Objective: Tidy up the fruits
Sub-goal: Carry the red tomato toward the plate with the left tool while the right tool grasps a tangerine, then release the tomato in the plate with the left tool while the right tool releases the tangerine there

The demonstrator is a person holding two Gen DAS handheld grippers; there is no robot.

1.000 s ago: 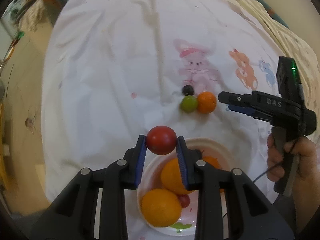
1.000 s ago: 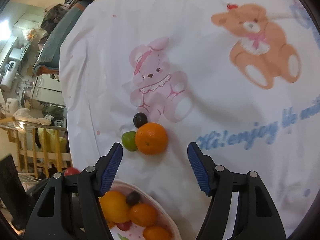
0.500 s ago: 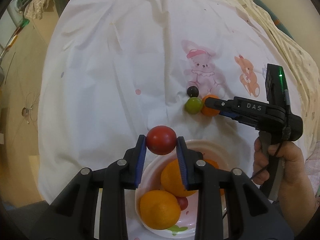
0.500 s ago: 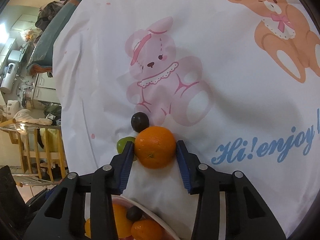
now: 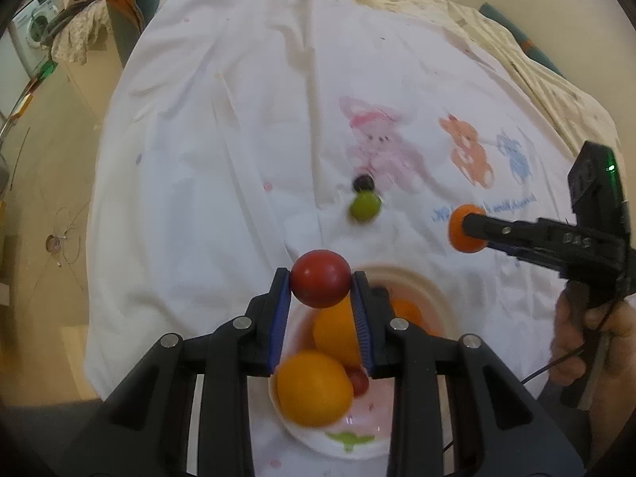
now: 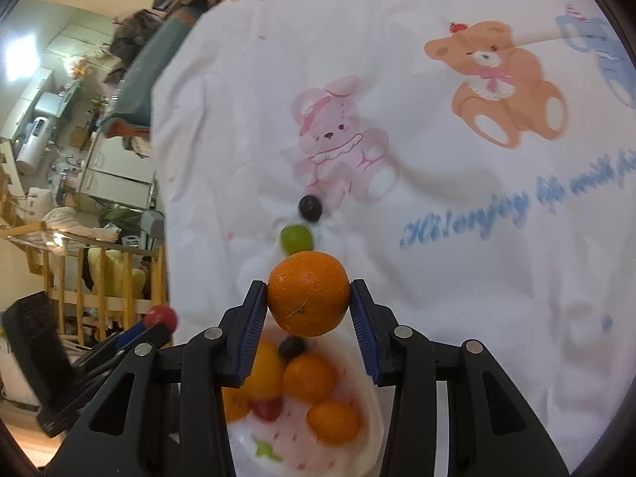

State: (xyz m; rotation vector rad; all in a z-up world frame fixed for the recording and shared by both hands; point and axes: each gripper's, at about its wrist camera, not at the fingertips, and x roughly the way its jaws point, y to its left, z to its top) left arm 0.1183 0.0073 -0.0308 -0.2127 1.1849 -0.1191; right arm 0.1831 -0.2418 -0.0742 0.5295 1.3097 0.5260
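- The orange sits clamped between the pads of the right gripper, whose jaws have just been closing on it, lifted off the sheet just above the bowl.
- The red fruit is clamped in the left gripper over the bowl's far rim.
- Inside the bowl lie several oranges, a small red fruit and a dark one.
- Beyond the bowl, the green fruit and dark fruit lie on the white sheet, just beside each other, at the feet of its pink rabbit print.
- A hand holds the right gripper's handle, right of the bowl.
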